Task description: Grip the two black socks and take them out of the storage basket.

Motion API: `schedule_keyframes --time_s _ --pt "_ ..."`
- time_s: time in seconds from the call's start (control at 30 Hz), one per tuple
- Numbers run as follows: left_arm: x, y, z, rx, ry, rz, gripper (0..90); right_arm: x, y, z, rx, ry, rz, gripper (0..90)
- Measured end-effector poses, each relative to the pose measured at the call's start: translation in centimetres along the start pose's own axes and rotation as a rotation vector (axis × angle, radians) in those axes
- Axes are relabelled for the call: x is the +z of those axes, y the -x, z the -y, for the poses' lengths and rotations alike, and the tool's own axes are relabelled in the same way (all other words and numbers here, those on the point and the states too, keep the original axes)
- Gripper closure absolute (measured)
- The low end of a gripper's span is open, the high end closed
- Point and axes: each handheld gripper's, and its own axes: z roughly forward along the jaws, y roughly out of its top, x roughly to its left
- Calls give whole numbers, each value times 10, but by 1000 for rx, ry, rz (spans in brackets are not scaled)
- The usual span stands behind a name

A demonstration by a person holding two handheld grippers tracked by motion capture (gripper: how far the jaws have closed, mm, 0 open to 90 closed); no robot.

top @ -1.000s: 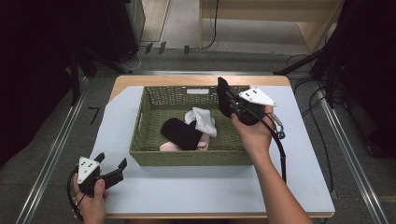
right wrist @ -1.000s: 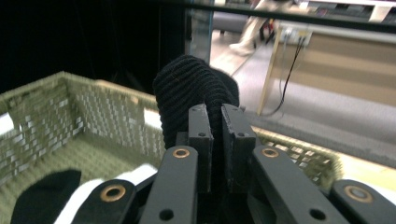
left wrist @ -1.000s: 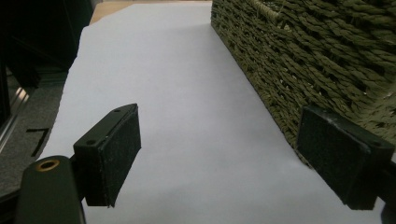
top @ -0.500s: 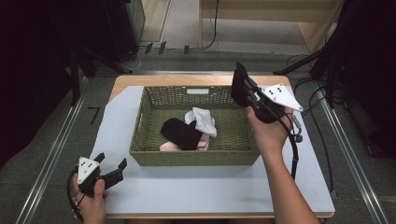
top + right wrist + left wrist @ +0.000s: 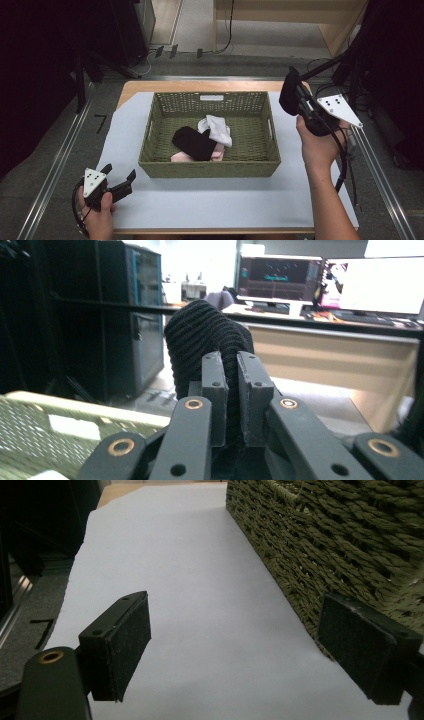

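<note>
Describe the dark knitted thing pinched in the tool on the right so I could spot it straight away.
Start at the green woven basket in the middle of the table, then look just beyond its right rim. There the right gripper is raised in the air, shut on a black ribbed knit sock. Unlike the black sock in the basket beside white and pink ones, this one is held above the table.

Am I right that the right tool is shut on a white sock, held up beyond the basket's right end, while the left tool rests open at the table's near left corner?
Not quite: the sock clamped in the right tool is black, as the right gripper view shows. The rest stands: it is held up past the basket, and the left tool rests open at the table's near left corner.
</note>
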Motion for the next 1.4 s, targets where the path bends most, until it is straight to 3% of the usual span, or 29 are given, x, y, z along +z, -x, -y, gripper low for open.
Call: schedule_keyframes --time_s 0.33,0.53,0.63,0.77,0.83,0.93,1.03,1.27,1.4 --pt "0 1 0 4 2 -2 154 -12 26 41 12 -78 52 840" --pt "0 1 0 4 3 -2 155 -14 34 66 31 -137 70 840" --pt "0 1 0 3 3 -3 154 -13 39 87 57 -195 89 838" --pt "0 0 0 4 1 -2 154 -12 40 96 93 -246 88 791" --pt "0 0 0 4 1 -2 154 -12 39 95 105 -252 85 770" --pt "0 0 0 5 0 -2 154 -11 33 85 110 -240 75 695" --pt "0 0 0 5 1 -2 154 -9 24 71 119 -222 57 675" --pt "0 0 0 3 0 -1 154 -3 -6 33 100 -183 1 674" --pt "0 0 0 1 -1 0 154 2 -22 21 90 -172 -32 674"
